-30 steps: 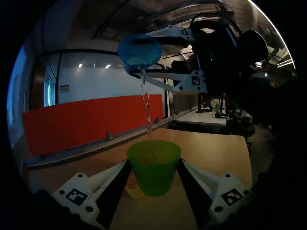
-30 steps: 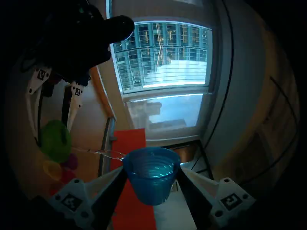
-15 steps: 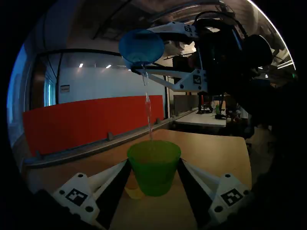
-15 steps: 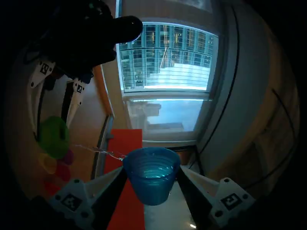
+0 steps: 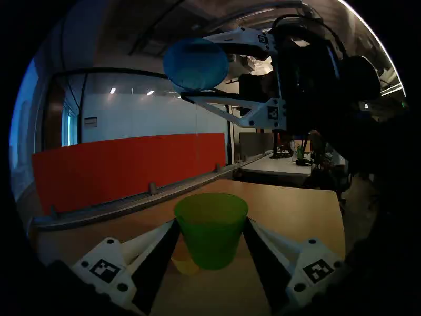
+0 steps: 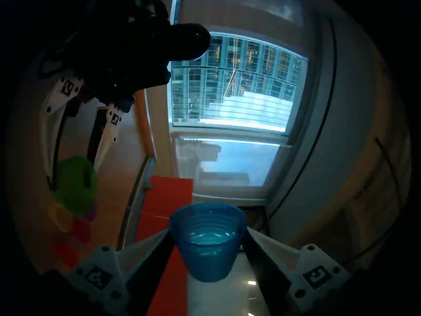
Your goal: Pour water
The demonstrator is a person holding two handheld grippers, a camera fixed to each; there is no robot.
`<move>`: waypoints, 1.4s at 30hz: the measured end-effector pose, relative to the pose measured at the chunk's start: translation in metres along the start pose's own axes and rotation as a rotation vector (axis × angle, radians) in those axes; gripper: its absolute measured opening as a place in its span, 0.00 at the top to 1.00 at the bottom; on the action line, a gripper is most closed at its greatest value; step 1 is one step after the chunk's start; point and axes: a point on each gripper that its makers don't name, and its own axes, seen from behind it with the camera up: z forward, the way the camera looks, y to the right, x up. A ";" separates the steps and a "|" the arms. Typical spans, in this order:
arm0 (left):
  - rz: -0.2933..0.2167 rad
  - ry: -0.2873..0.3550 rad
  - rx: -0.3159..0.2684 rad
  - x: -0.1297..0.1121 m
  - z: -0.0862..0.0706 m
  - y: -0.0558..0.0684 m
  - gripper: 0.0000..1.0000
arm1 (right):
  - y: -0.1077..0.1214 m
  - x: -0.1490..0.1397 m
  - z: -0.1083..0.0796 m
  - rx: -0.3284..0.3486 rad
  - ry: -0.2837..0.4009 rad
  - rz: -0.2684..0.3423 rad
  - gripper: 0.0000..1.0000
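Note:
My left gripper (image 5: 211,247) is shut on a green cup (image 5: 211,228) that stands upright just above the wooden table (image 5: 294,205). High above it my right gripper (image 5: 247,73) holds a blue cup (image 5: 196,64) tipped on its side, mouth toward me; only a hair-thin thread of water hangs below its rim. In the right gripper view my right gripper (image 6: 208,252) is shut on the blue cup (image 6: 208,239), which has a little water left inside. The green cup (image 6: 76,184) and my left gripper (image 6: 79,137) lie at the left of that view.
A red partition panel (image 5: 126,163) with a metal rail runs along the table's far edge. A yellow cup (image 5: 184,263) sits right behind the green one. Yellow and red cups (image 6: 71,224) lie beside the green cup. A large window (image 6: 237,137) is ahead.
The steady stream from the blue cup into the green cup has thinned to almost nothing. The blue cup has tilted a bit further; the green cup has stayed in place.

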 end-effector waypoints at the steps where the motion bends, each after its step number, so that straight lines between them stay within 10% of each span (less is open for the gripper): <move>1: 0.001 0.000 0.000 0.000 0.000 0.000 0.16 | 0.000 0.000 0.000 0.000 0.001 0.003 0.12; 11: 0.005 0.004 0.001 0.004 0.000 0.000 0.16 | -0.004 0.000 -0.002 0.009 0.008 0.148 0.12; 42: 0.027 0.008 0.017 0.006 -0.005 -0.004 0.16 | -0.020 0.054 -0.023 0.216 0.143 1.374 0.12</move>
